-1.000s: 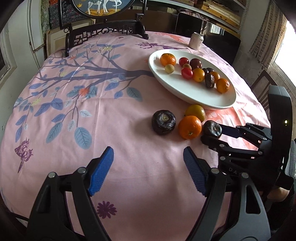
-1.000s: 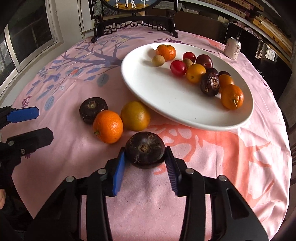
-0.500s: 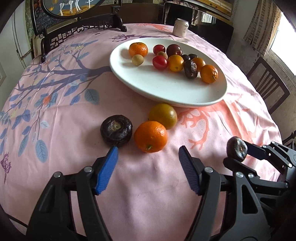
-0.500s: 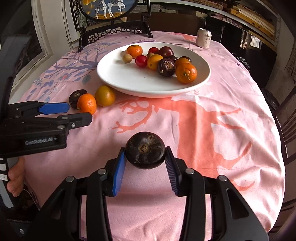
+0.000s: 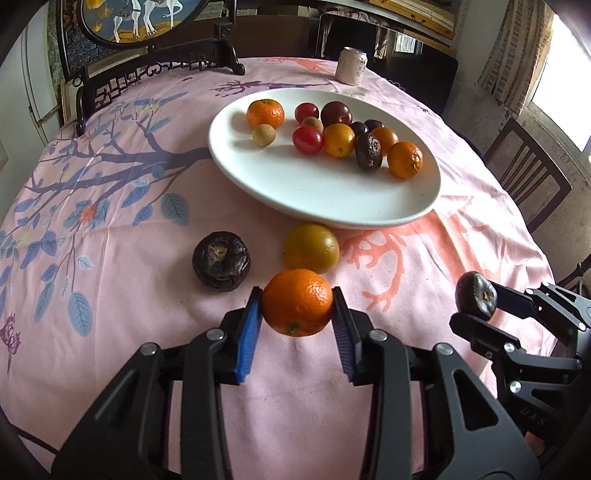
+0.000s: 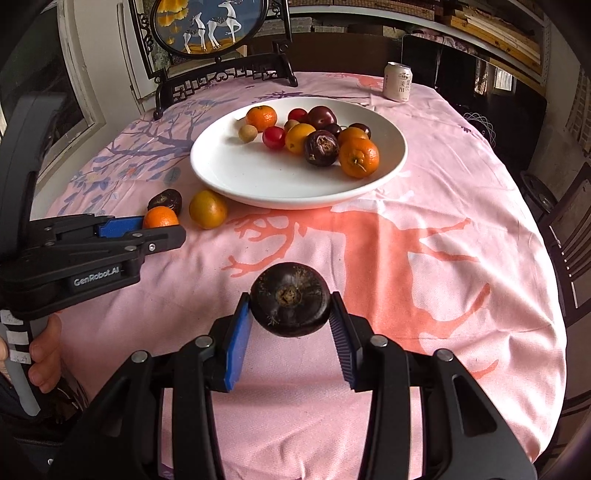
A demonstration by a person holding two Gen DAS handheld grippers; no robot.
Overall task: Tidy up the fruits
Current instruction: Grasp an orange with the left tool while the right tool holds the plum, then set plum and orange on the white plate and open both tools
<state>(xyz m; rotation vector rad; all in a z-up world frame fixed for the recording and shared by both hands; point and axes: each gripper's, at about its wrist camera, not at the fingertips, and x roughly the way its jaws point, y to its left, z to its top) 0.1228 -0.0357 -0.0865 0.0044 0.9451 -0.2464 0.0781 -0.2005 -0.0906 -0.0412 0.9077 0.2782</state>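
My left gripper (image 5: 297, 314) is shut on an orange mandarin (image 5: 297, 302) on the pink tablecloth, just in front of the white plate (image 5: 317, 195). A yellow-orange fruit (image 5: 311, 247) and a dark wrinkled fruit (image 5: 221, 260) lie on the cloth behind it. My right gripper (image 6: 291, 321) is shut on a dark round fruit (image 6: 290, 299), held above the cloth to the right; it also shows in the left wrist view (image 5: 476, 300). The plate (image 6: 258, 181) holds several mandarins, tomatoes and dark fruits.
A drink can (image 5: 351, 65) stands behind the plate. A dark carved stand with a round painted screen (image 6: 210, 22) is at the table's far side. Wooden chairs (image 5: 524, 177) stand along the right edge.
My left gripper moved forward and closed on the orange mandarin. My right gripper, still holding the dark fruit, pulled back a little further from the plate.
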